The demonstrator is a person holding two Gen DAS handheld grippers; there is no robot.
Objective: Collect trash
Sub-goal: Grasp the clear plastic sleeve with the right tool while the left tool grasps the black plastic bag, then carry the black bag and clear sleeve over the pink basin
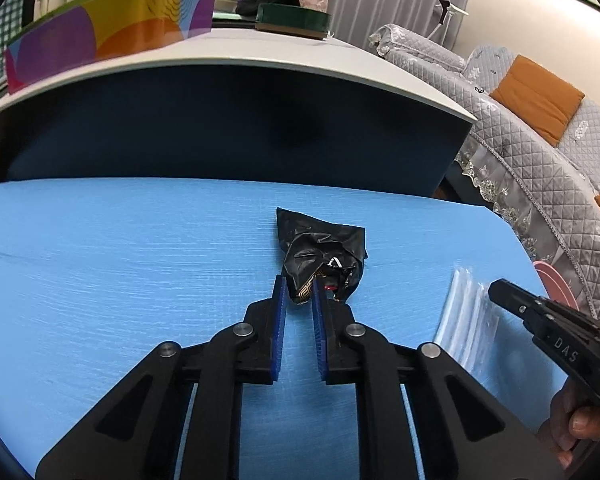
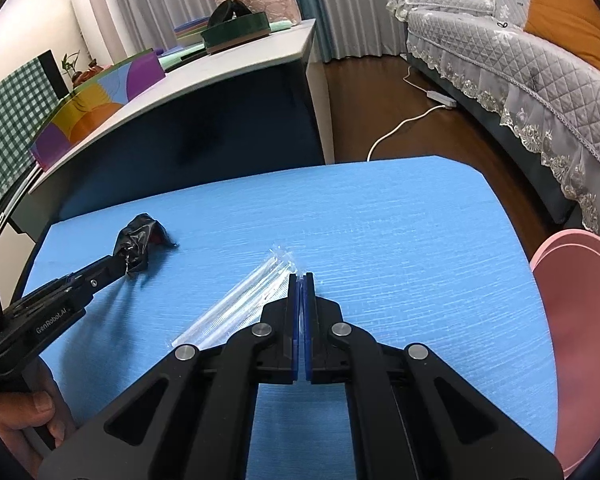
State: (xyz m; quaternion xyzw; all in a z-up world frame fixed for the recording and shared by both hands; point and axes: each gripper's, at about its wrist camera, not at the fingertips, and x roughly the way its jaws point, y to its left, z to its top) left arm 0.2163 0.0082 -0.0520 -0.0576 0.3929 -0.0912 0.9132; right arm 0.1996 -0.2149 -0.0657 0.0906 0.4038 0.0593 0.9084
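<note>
A crumpled black wrapper point(image 1: 322, 254) with a gold pattern lies on the blue table point(image 1: 120, 260). My left gripper point(image 1: 299, 290) is shut on the wrapper's near end. It also shows in the right wrist view point(image 2: 140, 246), held by the left gripper point(image 2: 120, 266). A clear plastic bag point(image 2: 244, 304) lies flat on the blue table point(image 2: 400, 240). My right gripper point(image 2: 301, 280) is shut on the bag's right edge. The bag point(image 1: 466, 320) and right gripper point(image 1: 500, 292) show at the right of the left wrist view.
A pink bin point(image 2: 576, 340) stands at the table's right edge. A dark desk point(image 1: 236, 128) with a colourful box point(image 1: 108, 36) stands behind the table. A grey quilted sofa point(image 2: 512, 80) with orange cushions is at the right, with a power cord point(image 2: 404, 124) on the floor.
</note>
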